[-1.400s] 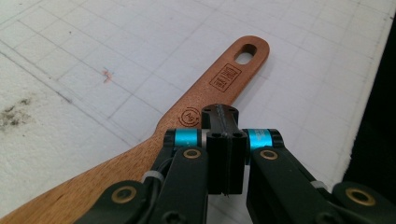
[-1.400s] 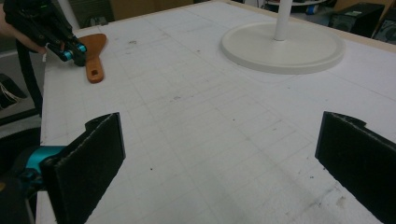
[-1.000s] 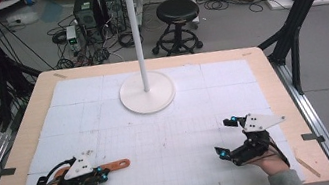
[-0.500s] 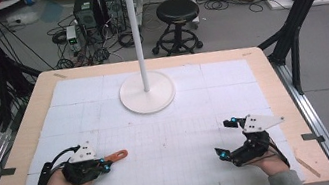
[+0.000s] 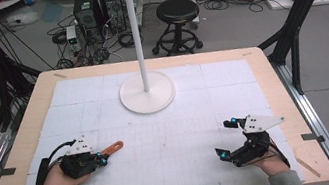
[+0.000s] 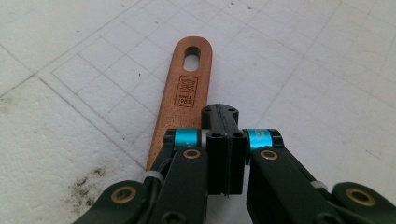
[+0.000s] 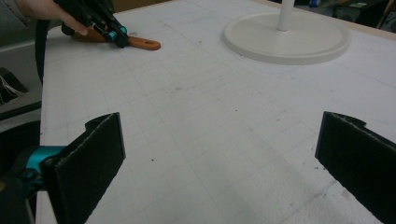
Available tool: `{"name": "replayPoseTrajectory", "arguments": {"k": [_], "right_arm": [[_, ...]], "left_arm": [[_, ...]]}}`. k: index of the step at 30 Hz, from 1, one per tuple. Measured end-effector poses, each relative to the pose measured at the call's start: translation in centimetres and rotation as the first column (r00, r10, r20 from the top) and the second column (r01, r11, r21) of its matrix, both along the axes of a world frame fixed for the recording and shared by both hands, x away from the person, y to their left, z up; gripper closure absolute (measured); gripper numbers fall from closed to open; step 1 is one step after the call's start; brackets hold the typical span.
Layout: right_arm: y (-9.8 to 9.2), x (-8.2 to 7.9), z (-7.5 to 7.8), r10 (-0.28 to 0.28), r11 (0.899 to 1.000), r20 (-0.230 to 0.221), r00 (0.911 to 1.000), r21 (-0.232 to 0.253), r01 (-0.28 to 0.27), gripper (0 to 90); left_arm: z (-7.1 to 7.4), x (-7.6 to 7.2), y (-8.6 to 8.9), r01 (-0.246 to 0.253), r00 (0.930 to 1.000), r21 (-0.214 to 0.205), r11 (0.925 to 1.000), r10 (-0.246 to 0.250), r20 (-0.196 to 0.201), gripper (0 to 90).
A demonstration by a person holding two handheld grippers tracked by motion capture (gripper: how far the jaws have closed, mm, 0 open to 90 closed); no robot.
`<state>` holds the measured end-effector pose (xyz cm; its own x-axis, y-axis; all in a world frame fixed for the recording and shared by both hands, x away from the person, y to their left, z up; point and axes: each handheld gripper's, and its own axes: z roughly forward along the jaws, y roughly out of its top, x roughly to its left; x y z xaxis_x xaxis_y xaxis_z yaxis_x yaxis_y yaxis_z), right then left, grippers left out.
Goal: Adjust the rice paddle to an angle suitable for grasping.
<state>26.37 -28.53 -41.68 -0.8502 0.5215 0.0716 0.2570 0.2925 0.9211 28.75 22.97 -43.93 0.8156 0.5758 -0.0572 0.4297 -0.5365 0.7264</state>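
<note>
Presently the left gripper sits at the lower left of the high view with its jaws fully closed, pad against pad. The wooden handle lies flat on the table just beside and partly beneath those jaws in the left gripper view; it is not clamped between them. The right gripper, lower right, holds nothing, its jaws spread wide. The white stand is at centre, well apart. Risk noted: shut jaws can only nudge the handle, so it may skid or pivot across the smooth mat.
</note>
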Motion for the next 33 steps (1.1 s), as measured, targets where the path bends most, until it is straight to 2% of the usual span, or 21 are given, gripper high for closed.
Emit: {"name": "replayPoseTrajectory", "arguments": {"k": [1,2,6,10,12,15,19,21,23,24,25,26,27,28,33], "right_arm": [[-0.1,0.0,0.0,-0.004,1.000,-0.008,1.0000,0.007,0.004,0.0],[-0.1,0.0,0.0,-0.006,1.000,-0.006,1.0000,0.006,0.006,0.0],[-0.1,0.0,0.0,-0.002,1.000,-0.004,1.0000,0.001,0.002,0.0],[0.0,-0.1,-0.1,-0.002,1.000,-0.012,0.9999,-0.005,0.002,0.0],[0.1,-0.1,-0.1,0.000,1.000,-0.012,0.9999,-0.008,-0.001,0.0],[0.1,-0.1,-0.2,0.000,1.000,-0.012,0.9999,-0.010,0.000,0.0],[0.0,-0.1,-0.2,-0.003,1.000,-0.014,0.9999,-0.010,0.003,0.0],[-0.1,-0.2,-0.2,-0.001,1.000,-0.016,0.9999,-0.008,0.001,0.0],[-0.1,-0.3,-0.2,-0.002,1.000,-0.015,0.9999,-0.006,0.002,0.0],[-0.2,-0.3,-0.2,0.002,1.000,-0.015,0.9999,-0.003,-0.002,0.0],[-0.2,-0.3,-0.2,0.004,1.000,-0.005,1.0000,-0.005,-0.004,0.0],[-0.3,-0.3,-0.1,0.000,1.000,-0.013,0.9999,-0.003,0.000,0.0],[-0.4,-0.3,-0.2,-0.001,1.000,-0.008,1.0000,-0.002,0.001,0.0],[-0.4,-0.2,-0.2,-0.002,1.000,-0.007,1.0000,-0.001,0.002,0.0],[-0.5,0.0,-0.3,0.000,1.000,-0.006,1.0000,0.002,0.000,0.0]], "left_arm": [[0.3,-0.2,0.0,0.030,0.9996,-0.014,0.9995,-0.030,0.000,89.6],[0.6,-0.3,0.0,0.040,0.9992,-0.020,0.9990,-0.040,0.005,89.1],[2.2,-0.6,0.3,0.113,0.9930,-0.029,0.9932,-0.112,0.038,80.4],[2.9,-0.5,0.5,0.150,0.9880,-0.029,0.9882,-0.149,0.041,69.9],[3.3,0.2,0.7,0.163,0.9859,0.003,0.9866,-0.163,0.036,63.4],[3.3,1.0,0.6,0.143,0.9896,0.018,0.9895,-0.143,-0.009,46.4],[3.5,1.5,0.3,0.159,0.9869,0.044,0.9863,-0.157,-0.036,35.4],[3.7,1.5,0.1,0.174,0.9846,0.089,0.9807,-0.172,-0.032,31.7],[4.1,1.7,-0.1,0.198,0.9802,0.165,0.9663,-0.193,-0.043,23.7],[4.2,1.6,-0.2,0.192,0.9814,0.171,0.9664,-0.189,-0.035,22.6],[4.3,1.7,-0.2,0.206,0.9785,0.171,0.9634,-0.203,-0.035,22.6],[4.4,1.8,-0.1,0.222,0.9749,0.159,0.9619,-0.219,-0.038,22.4],[4.3,1.8,-0.2,0.228,0.9736,0.148,0.9624,-0.224,-0.042,22.0],[4.2,1.9,-0.2,0.239,0.9711,0.161,0.9578,-0.234,-0.047,21.9],[3.4,2.4,-0.3,0.233,0.9723,0.198,0.9519,-0.225,-0.062,22.2]]}}
